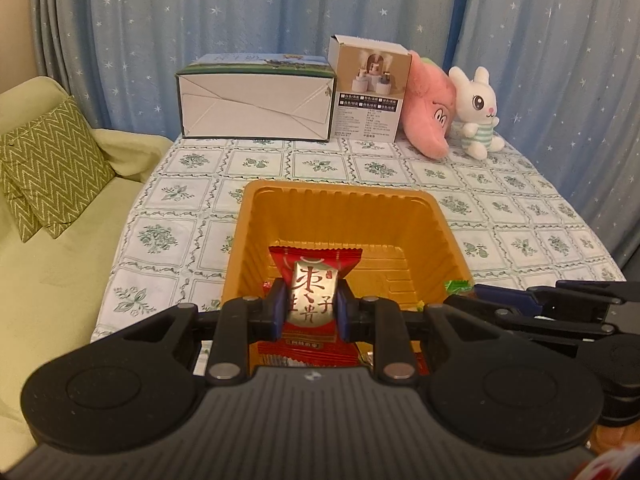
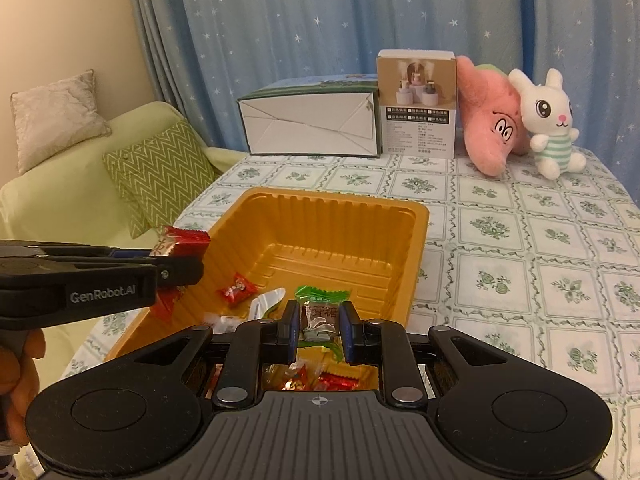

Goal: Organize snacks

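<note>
1. Left gripper [image 1: 310,306]: black plastic frame with blue pads, pinched on a glossy red candy wrapper [image 1: 314,280] with a silver panel and crimped ends; held above the near left part of the tray.
2. Orange tray [image 2: 416,216]: thin moulded plastic, square with rounded corners and ribbed walls, resting on the table [image 2: 520,240]; small red wrapped sweet [image 2: 237,289] and a clear-and-white wrapper [image 2: 264,304] lying on its floor.
3. Right gripper [image 2: 319,326]: same black build, closed on a green-edged candy [image 2: 320,312] with a dark centre label; poised over the tray's near edge, more shiny red wrappers visible beneath.
4. Table covering: white cloth printed with green floral squares.
5. Rear row: flat white carton [image 1: 256,106], upright product box [image 1: 370,88], pink plush [image 1: 430,114], white rabbit plush [image 1: 476,114].
</note>
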